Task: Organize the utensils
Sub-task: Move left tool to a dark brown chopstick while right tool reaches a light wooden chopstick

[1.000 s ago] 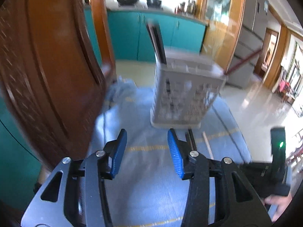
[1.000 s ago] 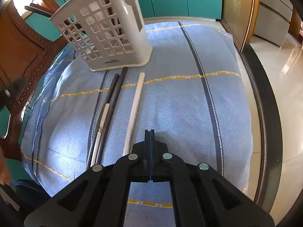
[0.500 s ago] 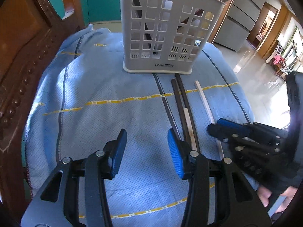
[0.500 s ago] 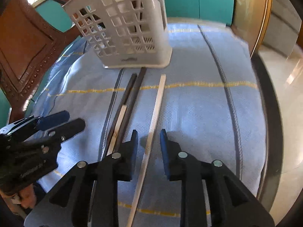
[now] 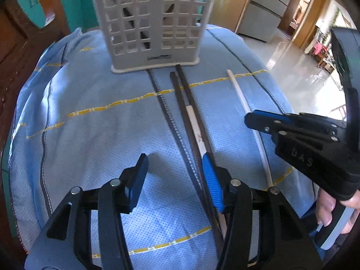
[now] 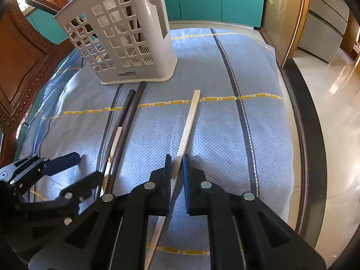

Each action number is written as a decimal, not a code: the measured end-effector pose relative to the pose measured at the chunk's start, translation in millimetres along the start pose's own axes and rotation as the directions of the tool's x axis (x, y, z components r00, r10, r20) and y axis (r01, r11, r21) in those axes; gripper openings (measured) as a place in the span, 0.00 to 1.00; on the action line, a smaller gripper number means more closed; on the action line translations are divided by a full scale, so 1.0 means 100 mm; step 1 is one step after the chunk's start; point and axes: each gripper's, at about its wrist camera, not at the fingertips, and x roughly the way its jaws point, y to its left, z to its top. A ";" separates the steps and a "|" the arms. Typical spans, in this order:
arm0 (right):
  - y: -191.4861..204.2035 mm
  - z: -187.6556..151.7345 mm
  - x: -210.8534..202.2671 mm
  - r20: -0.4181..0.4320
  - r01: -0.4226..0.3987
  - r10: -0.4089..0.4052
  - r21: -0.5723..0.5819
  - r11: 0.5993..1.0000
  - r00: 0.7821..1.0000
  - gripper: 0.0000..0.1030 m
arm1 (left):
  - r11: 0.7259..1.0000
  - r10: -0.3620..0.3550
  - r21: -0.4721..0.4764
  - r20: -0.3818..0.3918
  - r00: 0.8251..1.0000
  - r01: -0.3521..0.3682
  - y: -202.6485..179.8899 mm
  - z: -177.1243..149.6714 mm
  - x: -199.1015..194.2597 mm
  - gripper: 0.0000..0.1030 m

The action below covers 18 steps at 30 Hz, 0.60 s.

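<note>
- At the top of the left wrist view, the white utensil basket (image 5: 153,33) is cut off by the frame edge, so I can't see its rim. Dark sticks show through its grid, but I can't make them out.
- A hand (image 5: 330,204) at the right edge is only partly in view; I see just fingers wrapped round the handle of the right gripper (image 5: 249,119).
- My left gripper (image 5: 175,159) points steeply down at the blue cloth (image 5: 94,94). Its jaws stand apart and have just been opening, with only cloth between them.
- Two dark chopsticks (image 5: 183,103) run from the basket's foot toward me and pass just beside the left gripper's right-hand pad, then vanish under it. A shorter pale stick (image 5: 195,126) lies between them.
- A pale chopstick (image 5: 238,92) lies apart to the right, its near part hidden behind the right gripper.
- Over in the right wrist view, the basket (image 6: 126,45) stands upright at the far left of the cloth (image 6: 225,123), beside a wooden chair (image 6: 22,67).
- My right gripper (image 6: 175,157) also tilts steeply down. Its jaws have just been closing and stand narrow around the pale chopstick (image 6: 191,117). I can't tell whether the pads press on it.
- My left gripper (image 6: 87,166) shows at lower left, next to the dark chopsticks (image 6: 132,105).
</note>
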 end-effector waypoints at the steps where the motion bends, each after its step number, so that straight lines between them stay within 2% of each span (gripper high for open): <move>1: 0.00 0.00 -0.01 -0.001 0.001 -0.001 0.001 1.000 1.000 0.10 | 1.000 0.000 -0.001 -0.004 1.000 0.000 0.01 0.00 0.00 0.52; 5: 0.01 0.00 0.00 -0.002 0.009 -0.009 -0.006 1.000 1.000 0.10 | 1.000 0.024 0.011 -0.009 1.000 -0.023 0.05 0.00 -0.05 0.52; 7: 0.02 0.00 0.00 0.000 0.016 -0.016 -0.010 1.000 1.000 0.11 | 0.991 0.131 0.037 -0.017 0.991 -0.130 0.08 0.00 -0.03 0.49; 8: 0.02 0.00 0.00 0.001 0.018 -0.018 -0.011 1.000 1.000 0.11 | 0.991 0.134 0.025 -0.007 0.991 -0.133 0.12 0.00 -0.04 0.47; 11: 0.00 0.01 -0.01 0.005 0.015 -0.015 0.005 1.000 1.000 0.11 | 0.999 -0.001 -0.047 0.005 1.000 0.001 0.19 0.04 -0.10 0.45; 12: -0.01 0.02 -0.01 0.007 0.015 -0.015 0.008 1.000 1.000 0.11 | 0.999 -0.025 -0.044 0.008 1.000 0.026 0.17 0.04 -0.12 0.45; 16: -0.02 0.02 -0.02 0.008 0.014 -0.014 0.011 1.000 1.000 0.11 | 0.999 -0.035 0.014 -0.009 0.999 0.035 0.01 0.02 -0.06 0.45; 18: -0.02 0.03 -0.02 0.007 0.014 -0.014 0.013 1.000 1.000 0.11 | 1.000 -0.014 0.026 0.001 1.000 0.014 -0.03 0.01 -0.03 0.51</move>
